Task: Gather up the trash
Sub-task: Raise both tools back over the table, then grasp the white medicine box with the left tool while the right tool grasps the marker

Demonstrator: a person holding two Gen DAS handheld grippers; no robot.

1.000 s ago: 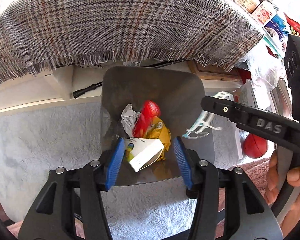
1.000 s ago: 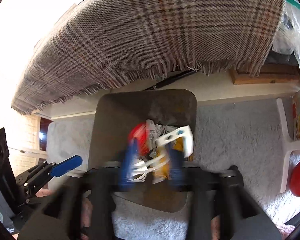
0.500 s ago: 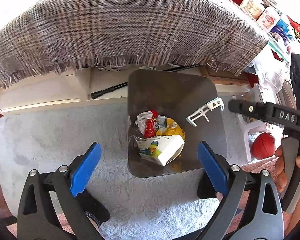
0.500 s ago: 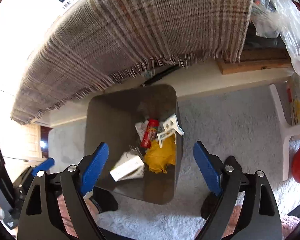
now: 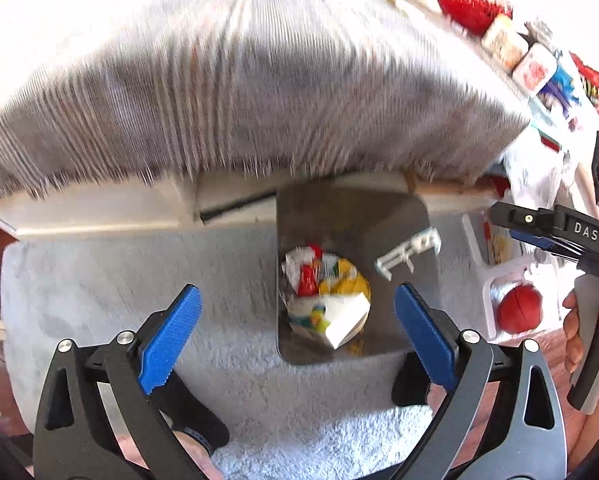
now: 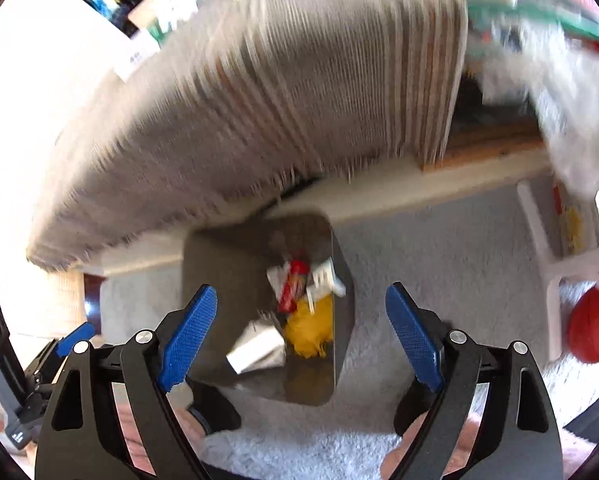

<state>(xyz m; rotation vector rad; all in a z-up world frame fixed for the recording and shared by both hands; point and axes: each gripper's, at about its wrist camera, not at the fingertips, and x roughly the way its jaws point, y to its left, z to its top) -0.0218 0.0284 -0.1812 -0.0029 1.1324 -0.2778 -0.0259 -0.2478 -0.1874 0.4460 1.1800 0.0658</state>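
Our left gripper (image 5: 297, 330) and right gripper (image 6: 301, 334) had both just been opening; their ribbed blue jaws stood wide apart with nothing between them, above the bin (image 5: 351, 208). The trash lay inside it: a white carton (image 5: 345, 316), stiff-cornered and light, which we judged best pinched across its flat faces; a crumpled yellow wrapper (image 6: 313, 328), soft and likely slippery; a red packet (image 6: 293, 290); and a thin white plastic piece (image 5: 407, 254), rigid, easiest taken by its bar. The bin was dark, smooth-walled with rounded corners, on a shaggy grey rug (image 5: 99, 280) beside a fringed plaid blanket (image 5: 219, 100).
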